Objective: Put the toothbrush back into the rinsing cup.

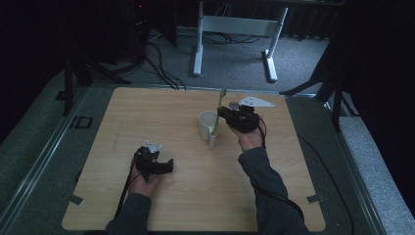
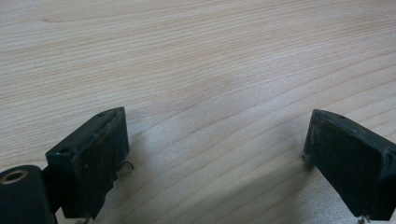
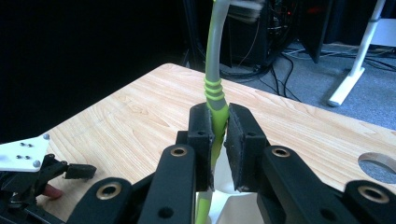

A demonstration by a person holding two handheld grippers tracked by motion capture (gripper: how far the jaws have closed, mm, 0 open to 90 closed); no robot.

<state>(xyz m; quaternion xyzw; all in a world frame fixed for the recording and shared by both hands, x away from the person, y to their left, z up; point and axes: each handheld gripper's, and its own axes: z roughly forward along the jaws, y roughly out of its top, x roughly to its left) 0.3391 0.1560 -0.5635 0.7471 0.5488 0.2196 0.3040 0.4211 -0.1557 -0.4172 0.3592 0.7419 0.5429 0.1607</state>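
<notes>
Your right claw [image 3: 219, 135] clenched on green-and-grey toothbrush [image 3: 214, 88], pads pressing handle from both sides; brush upright, head up, lower end inside white mug [image 1: 207, 125] near middle of wooden counter [image 1: 161, 117]. Your left claw [image 2: 215, 154] released, jaws spread wide over bare wood near your edge, nothing between them, well apart from mug
</notes>
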